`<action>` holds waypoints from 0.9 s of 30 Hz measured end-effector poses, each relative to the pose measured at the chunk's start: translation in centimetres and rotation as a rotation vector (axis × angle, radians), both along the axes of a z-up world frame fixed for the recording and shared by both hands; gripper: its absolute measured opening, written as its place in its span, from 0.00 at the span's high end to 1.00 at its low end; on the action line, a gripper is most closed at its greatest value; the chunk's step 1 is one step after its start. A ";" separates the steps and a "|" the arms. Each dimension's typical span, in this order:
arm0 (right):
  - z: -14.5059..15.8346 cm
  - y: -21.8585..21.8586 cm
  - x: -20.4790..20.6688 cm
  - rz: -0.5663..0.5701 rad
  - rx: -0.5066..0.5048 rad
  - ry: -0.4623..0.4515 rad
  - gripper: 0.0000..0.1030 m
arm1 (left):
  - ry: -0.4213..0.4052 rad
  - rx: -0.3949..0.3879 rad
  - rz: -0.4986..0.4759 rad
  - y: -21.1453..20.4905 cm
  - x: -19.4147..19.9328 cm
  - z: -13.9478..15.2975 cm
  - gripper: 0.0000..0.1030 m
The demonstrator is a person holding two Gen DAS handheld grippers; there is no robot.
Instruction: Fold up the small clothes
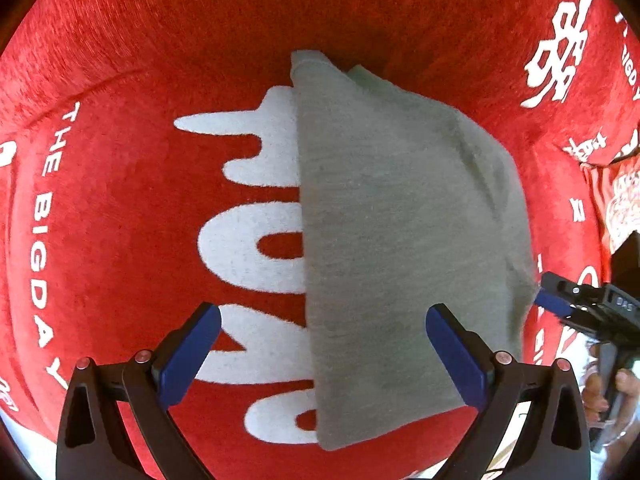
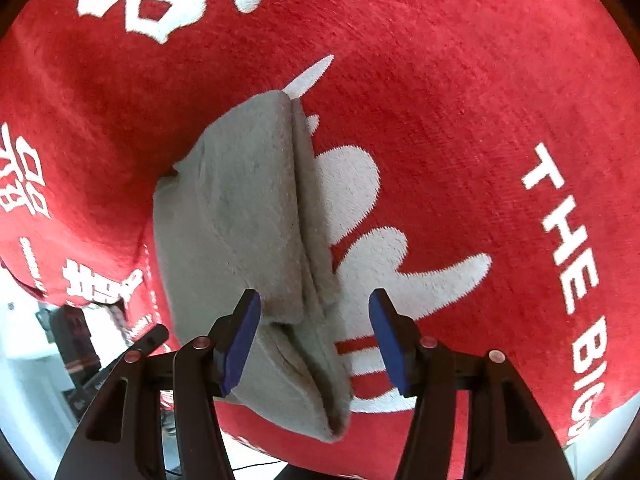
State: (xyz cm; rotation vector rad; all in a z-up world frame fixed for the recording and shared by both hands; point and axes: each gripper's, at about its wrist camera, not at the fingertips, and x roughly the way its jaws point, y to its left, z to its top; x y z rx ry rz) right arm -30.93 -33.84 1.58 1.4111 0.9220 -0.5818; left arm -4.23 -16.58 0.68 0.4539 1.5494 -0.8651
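- Honestly this one is looking pretty far along: the grey garment (image 1: 400, 248) is lying on the red blanket (image 1: 120, 80) that's covering the surface, already doubled over into a narrow stack, partly hiding the big white lettering (image 1: 248, 248).
- From the right wrist view you're seeing layered edges running down its length, so at least one fold is looking done. The near corner is sitting a bit loose and puffy rather than flat.
- The left gripper (image 1: 324, 352) is hovering over the near end with its jaws spread wide, gripping nothing. One blue pad (image 1: 456, 356) is sitting over the fabric, the other over the blanket.
- The right gripper (image 2: 316, 336) is also hanging with jaws apart, straddling the layered edge of the cloth, not pinching it as far as I can tell.
- My guess at what's remaining: maybe one more fold across, or just smoothing that near corner. Can't tell what kind of garment it is from here, or whether more clothes are waiting.
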 end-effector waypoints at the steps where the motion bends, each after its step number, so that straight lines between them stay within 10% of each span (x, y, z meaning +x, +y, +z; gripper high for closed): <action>1: -0.2 -0.2 -0.1 -0.006 0.011 -0.013 0.38 | 0.003 -0.005 0.004 -0.2 0.1 0.0 0.00; 27: -5.3 -3.9 5.1 0.172 0.169 -0.304 0.31 | 0.176 -0.077 -0.086 -7.7 -0.7 -6.0 0.00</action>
